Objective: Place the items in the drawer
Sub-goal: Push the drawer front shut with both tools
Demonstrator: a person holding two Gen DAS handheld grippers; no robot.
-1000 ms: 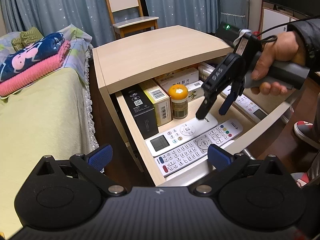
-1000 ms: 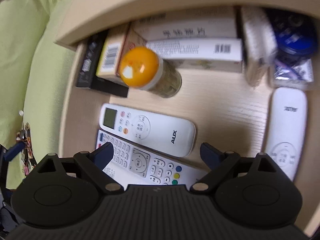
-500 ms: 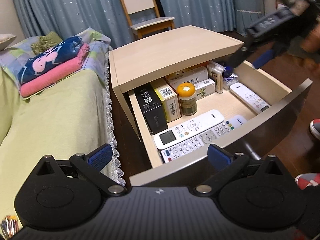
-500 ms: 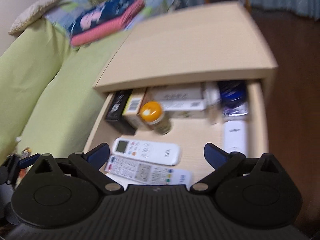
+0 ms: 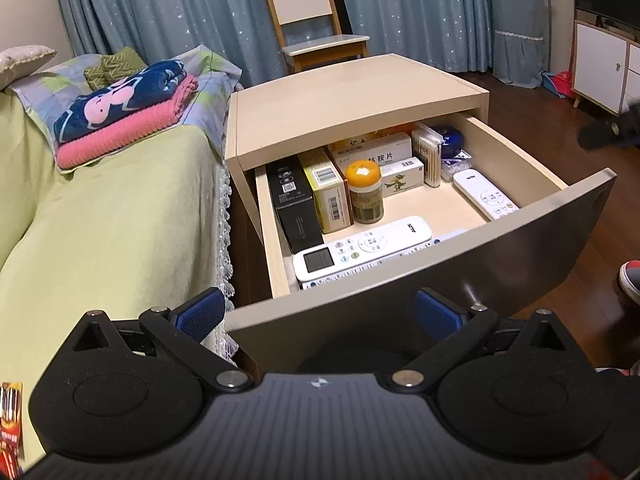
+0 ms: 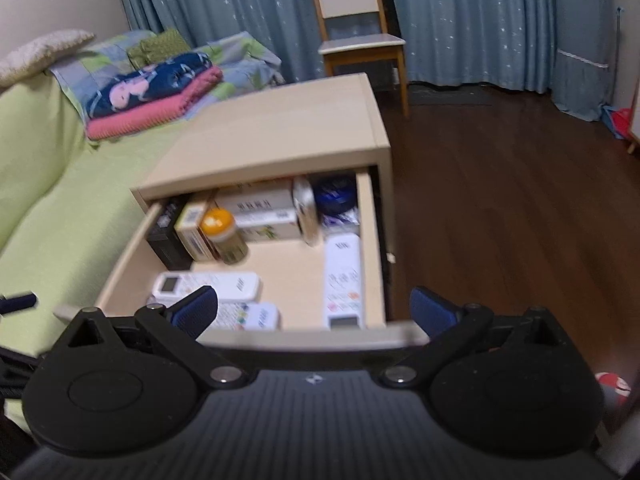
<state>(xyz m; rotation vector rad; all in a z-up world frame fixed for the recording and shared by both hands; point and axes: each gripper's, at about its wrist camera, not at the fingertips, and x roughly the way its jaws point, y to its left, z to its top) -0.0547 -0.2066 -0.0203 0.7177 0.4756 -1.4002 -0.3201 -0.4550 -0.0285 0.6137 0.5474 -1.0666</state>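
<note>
Three remotes lie in the open drawer (image 5: 472,256), centre of both my views. The white remote with a small screen (image 5: 362,248) sits along the front wall in the lower middle of the left view; a second keypad remote (image 6: 244,316) lies just in front of it, mostly hidden by the drawer front in the left view. The third remote (image 5: 486,199) runs along the drawer's right side wall.

At the back of the drawer: an upright black box (image 5: 294,204) against the left wall, a yellow box with barcodes (image 5: 328,196) touching it, then a bottle with an orange cap (image 5: 364,192) standing upright just beside that. Behind it, white medicine boxes (image 5: 380,154), a pack of cotton swabs (image 5: 428,154) and a round blue tin (image 5: 450,136) in the back right corner.

My left fingers (image 5: 320,312), bottom of the left view, are spread wide with nothing between them, close to the drawer front. My right fingers (image 6: 316,312), bottom of the right view, are spread wide too, empty, above the drawer's front edge. The right view is slightly blurred.

The nightstand (image 5: 344,108) stands beside a bed with a green cover (image 5: 100,232), left of frame. Folded blankets (image 5: 124,116) upper left; chair (image 5: 312,20) at top centre against the curtains.
</note>
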